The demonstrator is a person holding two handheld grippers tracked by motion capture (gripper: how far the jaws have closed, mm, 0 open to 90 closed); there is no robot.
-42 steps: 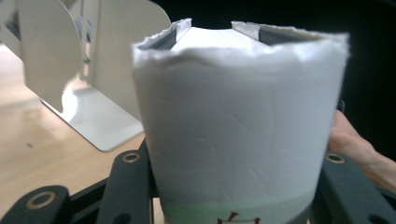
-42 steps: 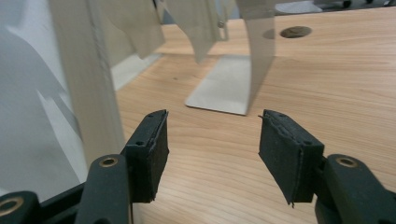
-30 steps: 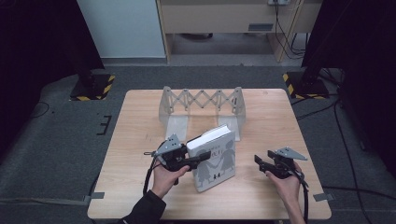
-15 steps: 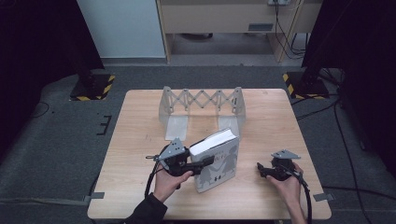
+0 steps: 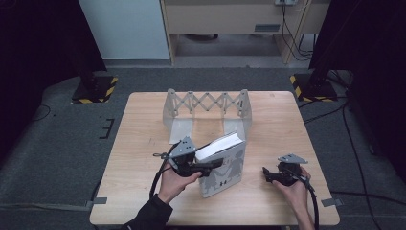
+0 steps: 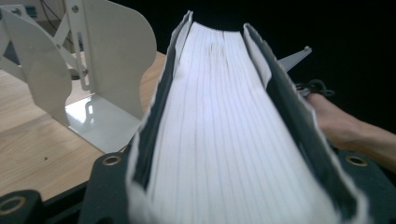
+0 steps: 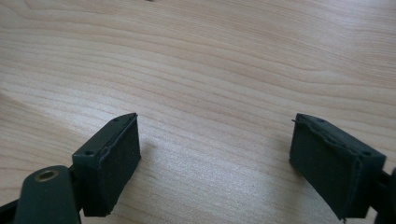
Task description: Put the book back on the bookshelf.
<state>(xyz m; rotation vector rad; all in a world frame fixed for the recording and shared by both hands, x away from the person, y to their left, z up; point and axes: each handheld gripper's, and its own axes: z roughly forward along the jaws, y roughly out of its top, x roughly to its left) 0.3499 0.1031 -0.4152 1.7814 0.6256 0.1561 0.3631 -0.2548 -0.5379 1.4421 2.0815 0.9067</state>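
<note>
On table [image 5: 143, 143]: one book [image 5: 225, 167] clamped upright in left tool [image 5: 213, 165]; one expanding rack [image 5: 206, 108] behind; right tool [image 5: 265, 175] spread apart.

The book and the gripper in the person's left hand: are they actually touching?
Touching. In the left gripper view the book sits between the left gripper's two black jaws, both pressed against its covers. The high view shows that gripper holding it up on edge.

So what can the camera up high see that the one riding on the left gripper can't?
The high view alone takes in the whole table, the floor around it, the book's patterned cover and the open right gripper beside it. The left gripper view alone shows the page edges close up, clamped between its black jaws. Both show the book, standing on edge in the left gripper, and the white expanding bookend rack behind.
</note>
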